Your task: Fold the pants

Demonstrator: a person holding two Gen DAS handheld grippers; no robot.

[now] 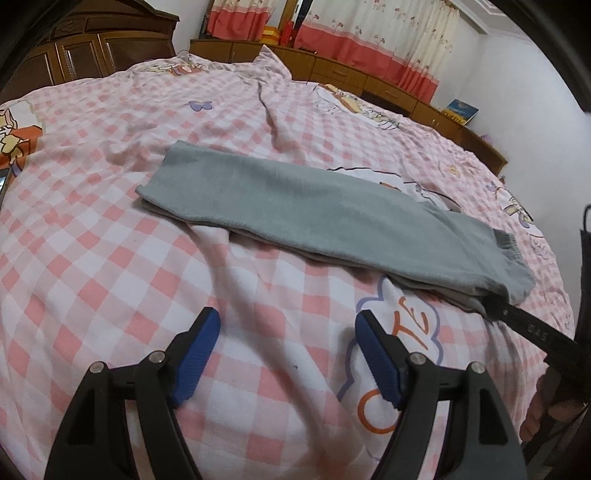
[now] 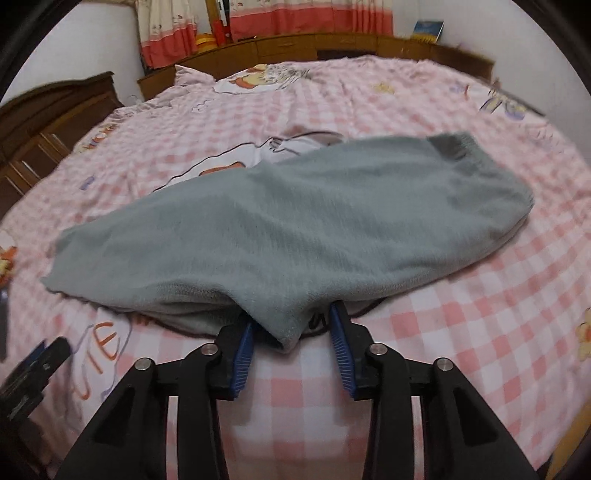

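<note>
Grey pants [image 1: 314, 206], folded lengthwise into one long strip, lie across a bed with a pink checked sheet [image 1: 110, 258]. The leg ends are at the left and the dark-banded waist [image 1: 506, 240] is at the right. My left gripper [image 1: 287, 315] hovers open over bare sheet in front of the pants, with nothing between its blue pads. My right gripper [image 2: 291, 314] sits at the near waist corner [image 2: 284, 332]. That corner hangs between its jaws, touching the left pad [image 2: 243, 347], with a gap to the other. One right finger [image 1: 517, 321] shows under the waist edge.
A dark wooden wardrobe [image 1: 85, 55] stands at the back left. A low wooden cabinet [image 1: 332, 70] runs along the wall under red-and-cream curtains [image 1: 369, 33], with a book [image 1: 461, 110] on it. A ridge of bunched sheet [image 1: 273, 107] lies behind the pants.
</note>
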